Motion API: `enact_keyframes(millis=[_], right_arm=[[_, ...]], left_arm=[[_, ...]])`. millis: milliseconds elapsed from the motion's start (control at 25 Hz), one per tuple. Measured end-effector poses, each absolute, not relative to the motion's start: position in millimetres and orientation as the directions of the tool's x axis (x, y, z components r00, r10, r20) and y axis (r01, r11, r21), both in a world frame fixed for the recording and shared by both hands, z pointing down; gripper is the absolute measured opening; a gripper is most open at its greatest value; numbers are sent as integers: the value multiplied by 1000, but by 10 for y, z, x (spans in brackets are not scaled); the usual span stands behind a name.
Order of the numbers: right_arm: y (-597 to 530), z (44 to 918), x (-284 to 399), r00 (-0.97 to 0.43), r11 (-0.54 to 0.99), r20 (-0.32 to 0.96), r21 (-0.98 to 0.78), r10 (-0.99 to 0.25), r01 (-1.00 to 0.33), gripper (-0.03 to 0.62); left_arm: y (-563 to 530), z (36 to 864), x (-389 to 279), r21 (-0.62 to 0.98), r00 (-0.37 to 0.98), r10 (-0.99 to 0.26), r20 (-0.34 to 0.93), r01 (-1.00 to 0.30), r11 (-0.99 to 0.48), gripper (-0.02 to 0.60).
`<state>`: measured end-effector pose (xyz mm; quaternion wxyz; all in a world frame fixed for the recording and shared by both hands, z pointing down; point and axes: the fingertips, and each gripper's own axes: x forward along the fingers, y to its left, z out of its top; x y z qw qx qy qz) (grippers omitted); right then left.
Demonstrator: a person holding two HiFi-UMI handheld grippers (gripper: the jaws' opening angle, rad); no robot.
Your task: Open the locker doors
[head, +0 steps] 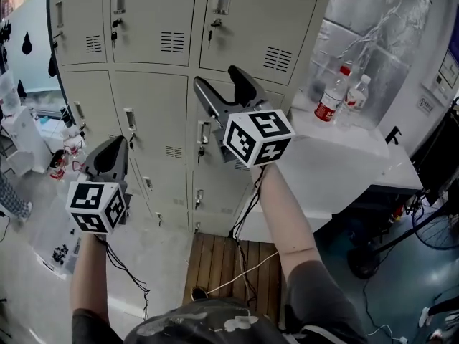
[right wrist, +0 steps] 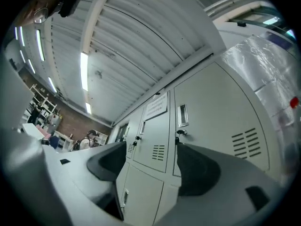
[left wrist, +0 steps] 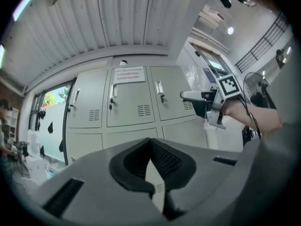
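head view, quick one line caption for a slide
Both handheld grippers held before closed grey lockers: right gripper open, left gripper shut, neither touching them.

The right gripper [right wrist: 148, 164] holds its dark-padded jaws wide apart with nothing between them, and through the gap stands a bank of grey lockers [right wrist: 221, 117], all doors shut. The nearest upper door has a recessed handle [right wrist: 183, 115], a key [right wrist: 178, 133] in the lock below it and a slotted vent [right wrist: 247, 142]; the door to its left bears a paper notice [right wrist: 156, 106]. Overhead runs a ribbed ceiling with a strip light [right wrist: 84, 69], and far off at the left stands a person [right wrist: 89, 139].
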<state>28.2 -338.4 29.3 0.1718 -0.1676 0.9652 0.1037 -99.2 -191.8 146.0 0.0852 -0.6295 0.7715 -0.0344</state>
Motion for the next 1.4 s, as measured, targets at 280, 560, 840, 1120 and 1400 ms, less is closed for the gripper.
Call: enact_keyframes(millis=[280, 560, 840, 1120, 1400], right_arm=[[-3765, -313, 53, -871, 884, -422, 266, -253, -386, 327], [-4053, -722, -171, -868, 842, -423, 341, -259, -418, 325], [-4227, -858, -532, -890, 833, -348, 363, -295, -418, 325], [-4424, -963, -689, -864, 776, -330, 393, -381, -493, 325], [-4501, -958, -812, -816, 748, -293, 330, -499, -576, 325]], left_arm=[[-2441, 1091, -1115, -224, -226, -965, -133, -942, 251, 9], [-2797, 766, -1213, -199, -207, -962, -177, -950, 241, 9], [-2911, 715, -1355, -160, -203, -963, -178, -959, 232, 9], [-2911, 663, -1405, -159, -210, -962, -175, -958, 238, 9], [-2915, 675, -1435, -154, -211, -962, -175, -959, 238, 8]])
